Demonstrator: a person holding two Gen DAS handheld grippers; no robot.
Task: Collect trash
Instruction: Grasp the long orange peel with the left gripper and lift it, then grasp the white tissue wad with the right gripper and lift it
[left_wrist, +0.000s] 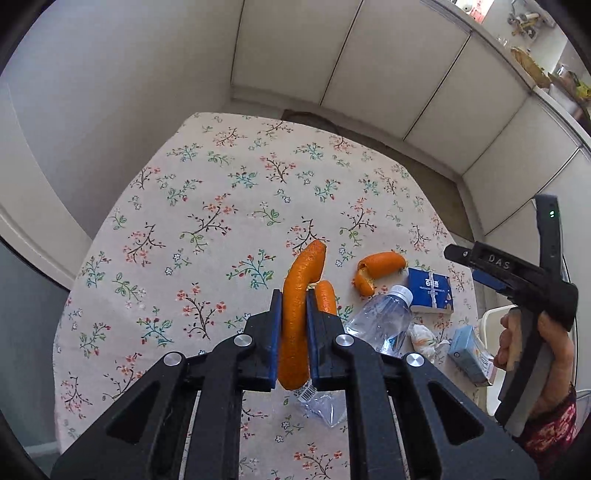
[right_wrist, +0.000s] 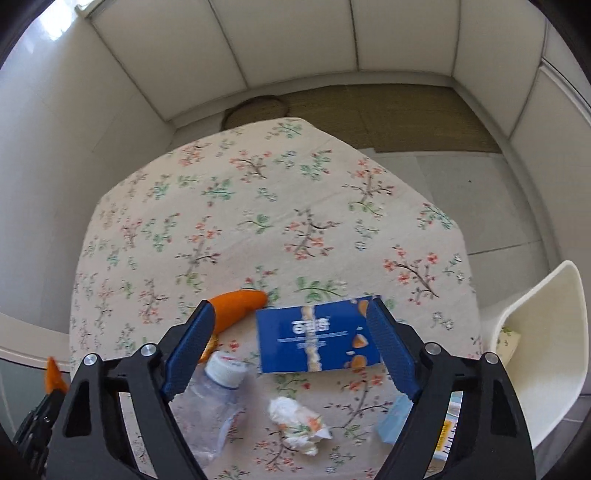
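Floral tablecloth under left tool pinching curled orange peel.

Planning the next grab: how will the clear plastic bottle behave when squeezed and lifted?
The plastic bottle looks crumpled and empty, so probably light and apt to buckle when squeezed. Lying on its side on the tablecloth, it might roll if nudged.

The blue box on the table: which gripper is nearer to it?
Right. The right gripper hangs open just above the blue box, its jaws on either side. The left gripper, shut on an orange peel, is off to the box's left.
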